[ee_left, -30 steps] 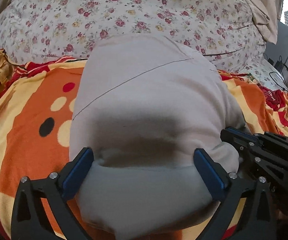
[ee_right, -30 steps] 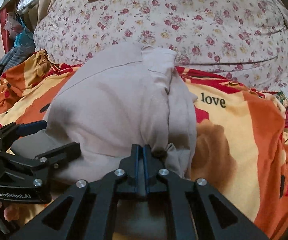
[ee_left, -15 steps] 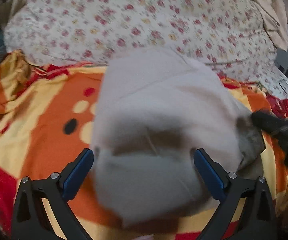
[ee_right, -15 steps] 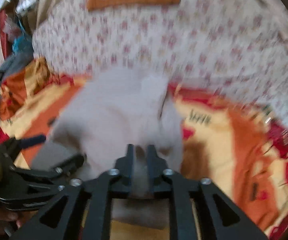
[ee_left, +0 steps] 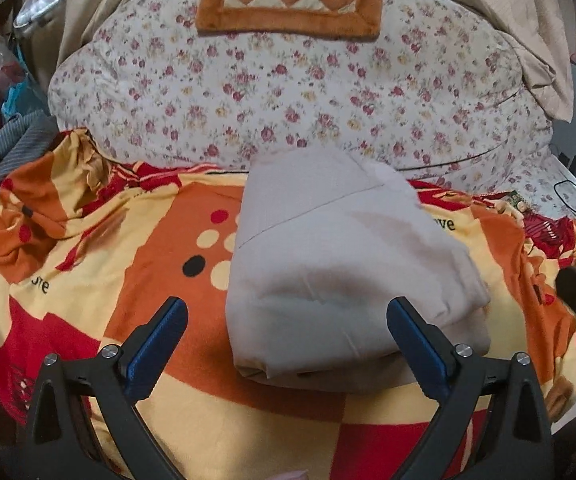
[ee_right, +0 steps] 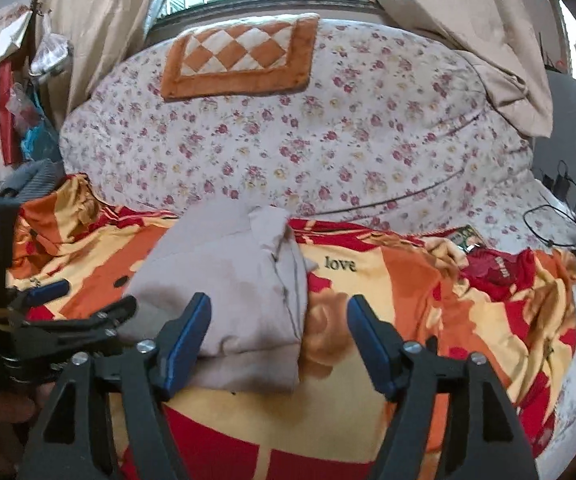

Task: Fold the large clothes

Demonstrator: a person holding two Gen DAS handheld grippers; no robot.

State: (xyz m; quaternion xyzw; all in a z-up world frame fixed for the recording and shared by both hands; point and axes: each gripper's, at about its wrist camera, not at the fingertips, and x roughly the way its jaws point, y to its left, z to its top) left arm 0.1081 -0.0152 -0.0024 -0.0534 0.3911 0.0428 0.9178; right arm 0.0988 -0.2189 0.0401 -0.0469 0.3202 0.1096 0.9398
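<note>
Bed covered by an orange, yellow and red patterned blanket (ee_left: 159, 240). Folded pale grey garment (ee_left: 340, 272) lies flat at its centre. Bulky white floral quilt (ee_left: 288, 100) heaped at far side; dark red cloth (ee_right: 492, 270) far right.

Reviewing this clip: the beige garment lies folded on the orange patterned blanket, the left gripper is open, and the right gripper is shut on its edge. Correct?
Not quite. The right gripper is open and holds nothing, as the right wrist view shows. The beige garment does lie folded on the orange patterned blanket, and the left gripper is open.
</note>
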